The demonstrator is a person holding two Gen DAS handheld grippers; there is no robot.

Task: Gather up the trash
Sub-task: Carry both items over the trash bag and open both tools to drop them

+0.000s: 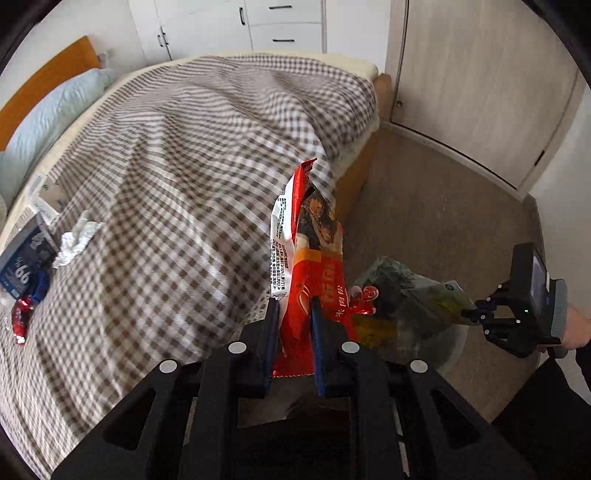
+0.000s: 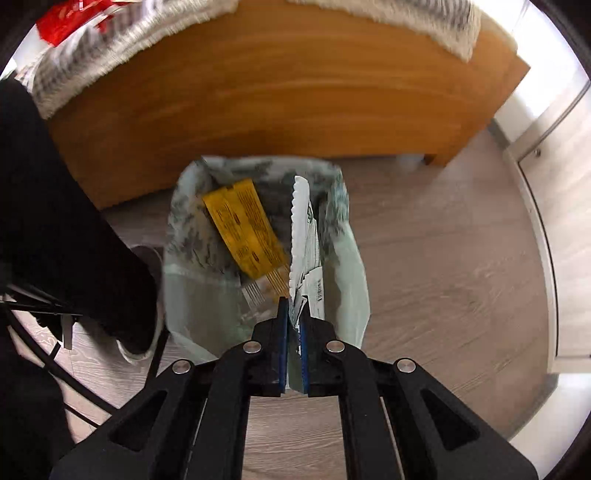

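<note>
My left gripper (image 1: pixel 294 306) is shut on a red and white snack wrapper (image 1: pixel 308 236), held upright over the edge of the checked bed (image 1: pixel 166 155). Beside the bed on the floor stands a bin lined with a pale green bag (image 1: pixel 402 295). My right gripper (image 2: pixel 294 308) is shut on a white wrapper with a serrated edge (image 2: pixel 301 229), hanging over the lined bin (image 2: pixel 184 229). A yellow wrapper (image 2: pixel 245 229) lies inside the bin. In the left wrist view the right gripper (image 1: pixel 469 314) reaches over the bin. Crumpled tissue (image 1: pixel 75 240), a blue packet (image 1: pixel 22 266) and a red candy wrapper (image 1: pixel 20 317) lie on the bed.
The wooden bed frame (image 2: pixel 277 92) runs just behind the bin. A person's dark trouser leg and shoe (image 2: pixel 136 295) stand left of the bin, with cables on the floor. A pale blue pillow (image 1: pixel 48 122), white cabinets (image 1: pixel 240 26) and a sliding door (image 1: pixel 480 92) lie beyond.
</note>
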